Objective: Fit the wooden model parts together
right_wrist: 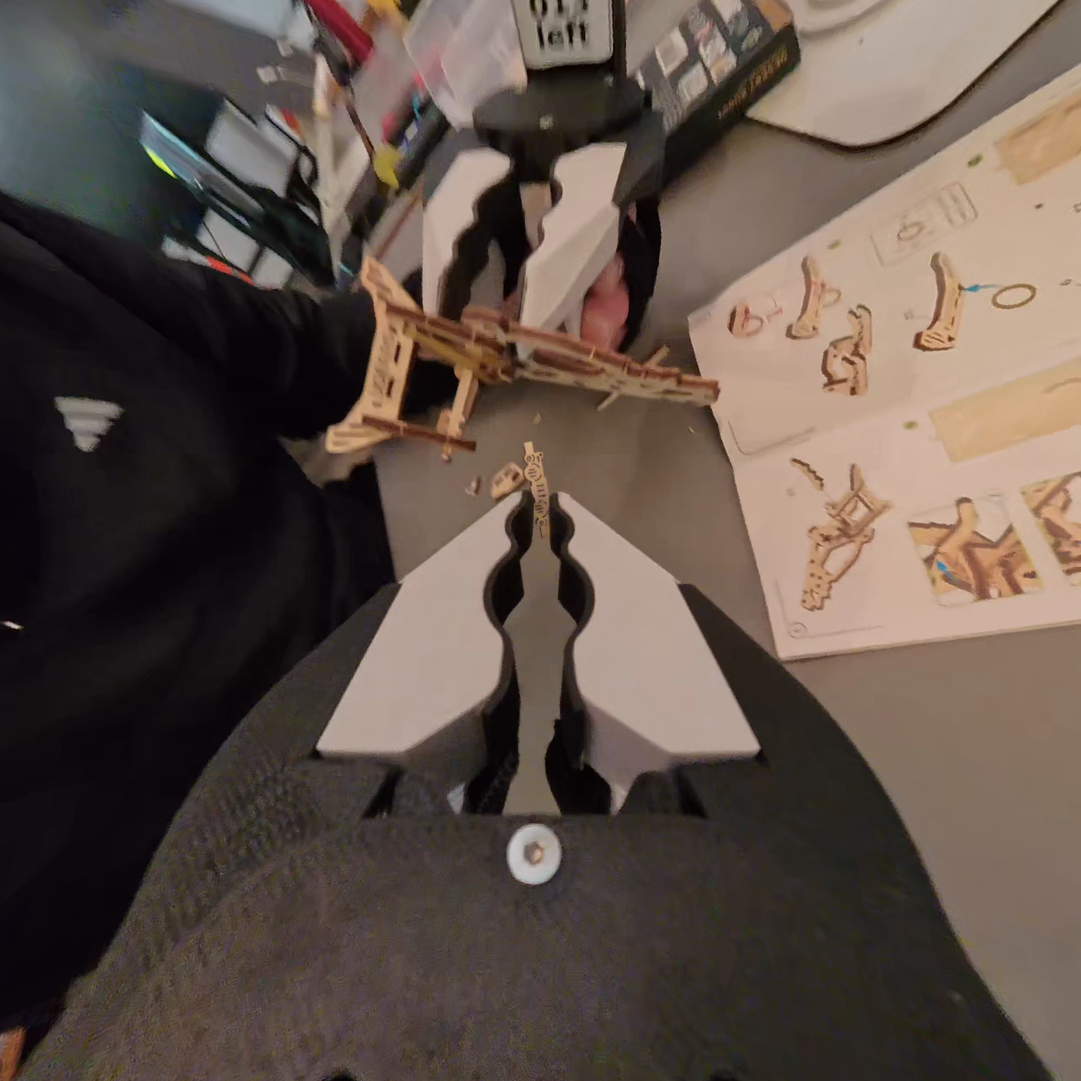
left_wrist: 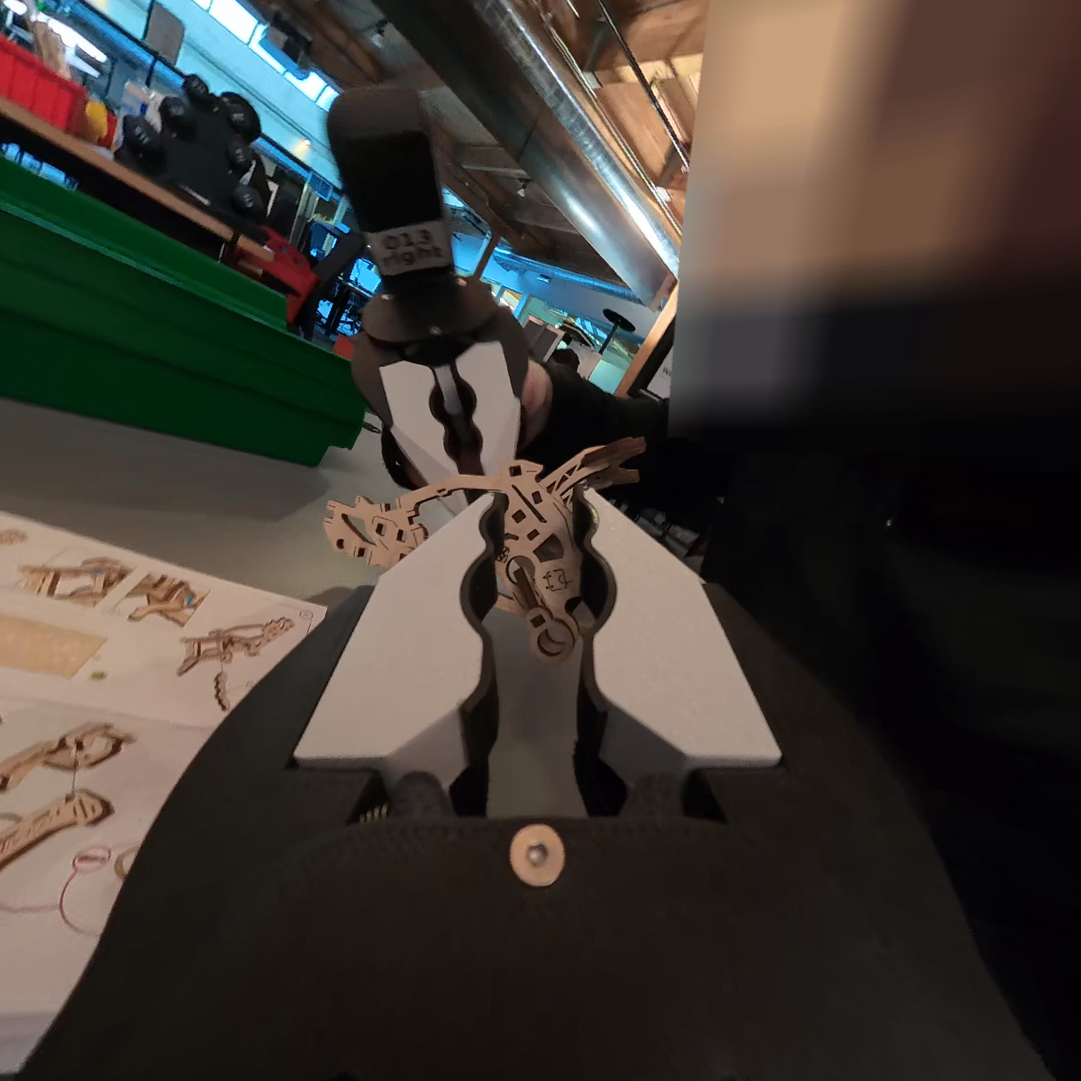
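My left gripper (left_wrist: 535,500) is shut on a partly built wooden model (left_wrist: 529,541), a pale laser-cut frame held above the grey table. In the right wrist view the model (right_wrist: 497,357) juts out both sides of the left gripper (right_wrist: 517,342). My right gripper (right_wrist: 541,497) is shut on a small thin wooden strip (right_wrist: 537,477) that sticks out past its tips and points at the model, a short gap away. In the left wrist view the right gripper (left_wrist: 462,491) comes down just behind the model.
An open instruction sheet (right_wrist: 877,409) lies on the table (right_wrist: 614,444); it also shows in the left wrist view (left_wrist: 117,643). Small loose wooden pieces (right_wrist: 506,481) lie near my right tips. Green bins (left_wrist: 146,339) and a dark box (right_wrist: 725,64) stand beyond. A person's black sleeve (right_wrist: 175,380) is close. The grippers' ends are close to 5 centimeters from one another.
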Tool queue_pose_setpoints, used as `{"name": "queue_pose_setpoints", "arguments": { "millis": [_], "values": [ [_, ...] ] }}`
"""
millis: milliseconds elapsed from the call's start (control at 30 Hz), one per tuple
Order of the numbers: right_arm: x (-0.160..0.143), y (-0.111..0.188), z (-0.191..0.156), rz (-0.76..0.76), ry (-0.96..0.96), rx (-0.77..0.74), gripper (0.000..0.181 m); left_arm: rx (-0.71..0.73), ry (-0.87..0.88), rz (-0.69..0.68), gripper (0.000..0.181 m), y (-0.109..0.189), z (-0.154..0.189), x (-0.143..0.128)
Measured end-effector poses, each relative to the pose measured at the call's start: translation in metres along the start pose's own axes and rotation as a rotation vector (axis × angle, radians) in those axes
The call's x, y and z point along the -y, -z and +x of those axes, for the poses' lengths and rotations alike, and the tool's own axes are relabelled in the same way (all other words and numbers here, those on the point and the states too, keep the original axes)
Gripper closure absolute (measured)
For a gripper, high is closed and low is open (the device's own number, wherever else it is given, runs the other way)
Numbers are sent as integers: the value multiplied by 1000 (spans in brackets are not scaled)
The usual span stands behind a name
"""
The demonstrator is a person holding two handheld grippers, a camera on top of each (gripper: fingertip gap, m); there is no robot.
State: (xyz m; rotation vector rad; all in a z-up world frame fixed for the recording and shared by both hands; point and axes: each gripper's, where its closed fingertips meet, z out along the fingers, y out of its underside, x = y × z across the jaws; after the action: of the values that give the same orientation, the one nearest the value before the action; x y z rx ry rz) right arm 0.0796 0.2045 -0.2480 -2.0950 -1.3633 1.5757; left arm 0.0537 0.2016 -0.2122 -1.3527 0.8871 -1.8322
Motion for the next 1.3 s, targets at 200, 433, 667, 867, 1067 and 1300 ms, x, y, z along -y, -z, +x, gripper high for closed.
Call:
{"name": "queue_pose_setpoints", "arguments": {
  "millis": [200,433,667,867,1067,1300],
  "values": [
    [22,2,-28,85,-123,157,179,-11,-131,-43,161,-2,10,-1],
    [19,-8,-46,61,-220,318,179,11,-367,-146,161,-13,25,-7],
    [17,-9,-61,73,-234,440,179,60,-607,-335,163,-18,32,-20],
    [13,-9,-63,31,-226,425,179,101,-702,-399,163,-23,31,-26],
    [3,-1,-58,-14,-231,376,179,162,-822,-526,163,-28,25,-29],
    [0,5,-50,-51,-221,329,179,202,-914,-614,163,-28,21,-28]
  ]
}}
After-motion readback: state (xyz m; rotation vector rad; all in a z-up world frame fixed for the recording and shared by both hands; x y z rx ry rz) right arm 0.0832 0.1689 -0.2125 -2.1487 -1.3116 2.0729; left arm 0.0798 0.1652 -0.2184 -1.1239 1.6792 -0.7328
